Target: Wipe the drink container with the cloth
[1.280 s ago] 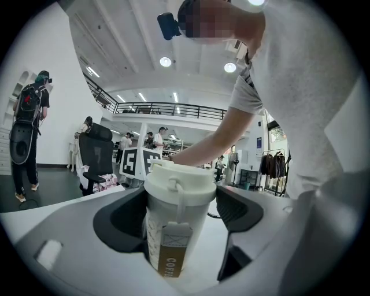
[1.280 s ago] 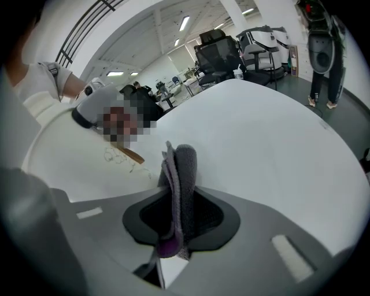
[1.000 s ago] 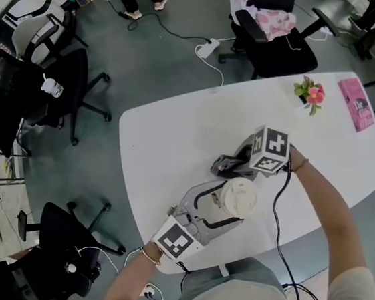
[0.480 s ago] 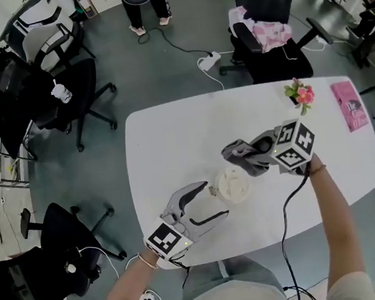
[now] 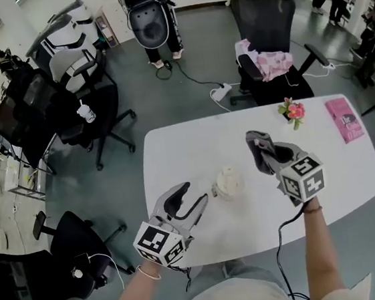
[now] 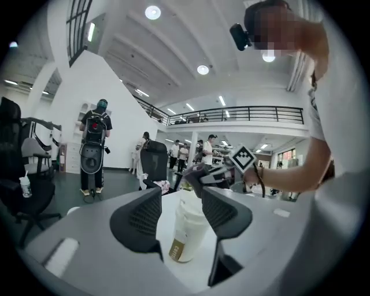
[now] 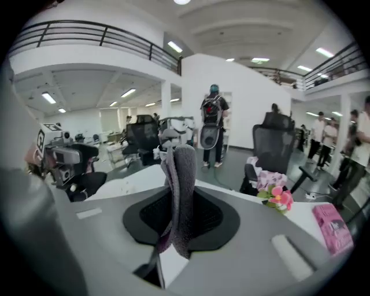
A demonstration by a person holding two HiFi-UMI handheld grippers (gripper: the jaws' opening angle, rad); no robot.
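A white paper cup (image 5: 229, 183) with a lid stands upright on the white table (image 5: 174, 154). My left gripper (image 5: 194, 195) hovers to the cup's left, pointing at it. Its jaws are open and have just been closing, with nothing between them. In the left gripper view the cup (image 6: 188, 231) shows through the gap, beyond the fingertips of the left gripper (image 6: 180, 199). My right gripper (image 5: 272, 155) is raised to the right of the cup, shut on a grey cloth (image 5: 260, 146). The cloth (image 7: 180, 173) stands up from the closed jaws of the right gripper (image 7: 179, 214).
A small flower pot (image 5: 293, 110) and a pink book (image 5: 343, 120) sit at the table's far right. A black chair with pink fabric (image 5: 268, 63) stands behind the table, more chairs to the left. A person (image 5: 149, 16) stands farther back.
The left gripper has drawn back from around the cup and risen, its jaws narrower. The right gripper has lifted the cloth up and away to the right of the cup.
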